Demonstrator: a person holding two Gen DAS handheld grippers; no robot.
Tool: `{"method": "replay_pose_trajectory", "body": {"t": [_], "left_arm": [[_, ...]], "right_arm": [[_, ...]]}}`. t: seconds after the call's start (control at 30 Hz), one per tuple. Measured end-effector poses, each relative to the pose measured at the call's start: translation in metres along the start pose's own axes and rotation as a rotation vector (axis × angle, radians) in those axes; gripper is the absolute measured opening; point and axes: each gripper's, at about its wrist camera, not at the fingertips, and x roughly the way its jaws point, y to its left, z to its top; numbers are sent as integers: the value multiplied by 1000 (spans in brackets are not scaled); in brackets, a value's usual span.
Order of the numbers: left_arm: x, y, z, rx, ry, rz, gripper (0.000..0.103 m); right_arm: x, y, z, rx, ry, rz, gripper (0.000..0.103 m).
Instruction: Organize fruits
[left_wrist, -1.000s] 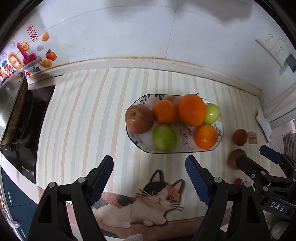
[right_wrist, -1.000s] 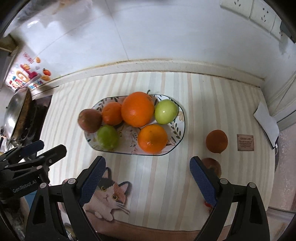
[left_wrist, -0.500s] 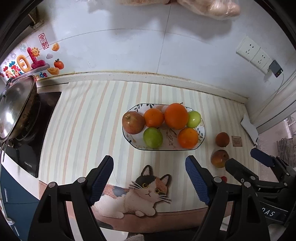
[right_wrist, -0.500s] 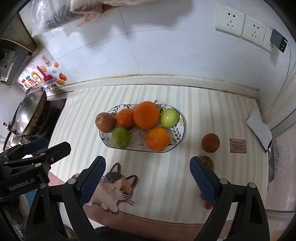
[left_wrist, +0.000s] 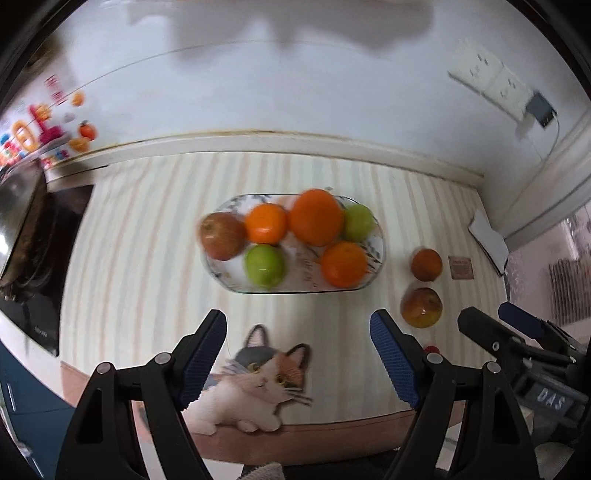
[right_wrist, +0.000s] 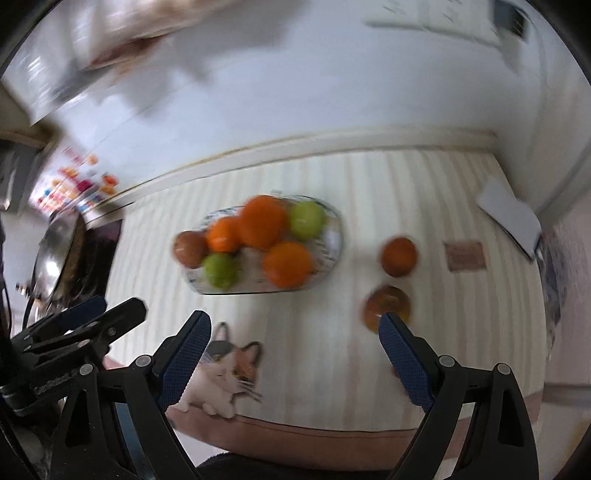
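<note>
Six fruits on plate (left_wrist: 376, 269); two loose fruits beside it on surface (left_wrist: 147, 236). Left claw (left_wrist: 297, 328) and right claw (right_wrist: 295, 330) apart, empty.

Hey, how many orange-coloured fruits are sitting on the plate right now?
3. A small one sits toward the plate's back left, the biggest is at the back middle, and one is at the front right. A smaller piece could be hidden behind them.

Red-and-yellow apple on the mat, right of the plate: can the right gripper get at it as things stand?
Probably yes. The right gripper is open and empty, and the red-and-yellow apple sits just past its right finger. Nothing lies over it; the darker fruit behind and the plate stand apart from it.
</note>
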Motion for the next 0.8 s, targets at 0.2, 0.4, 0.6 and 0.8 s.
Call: {"method": "replay_pose_trajectory", "body": {"t": [0.2,0.4,0.6,0.8], "left_arm": [[50,-64,6,109,79,-36,79],[115,-125,10,189,203,-76,79],[181,-167,8,208,368,-137,79],[211,-189,-1,250,399,-139,64]], "right_arm": [[30,-88,-7,192,49,2,68],[48,-146,-14,304,67,-35,67],[67,-190,-15,394,90,-62,67],[77,-209,-16,422,113,-85,67]]}}
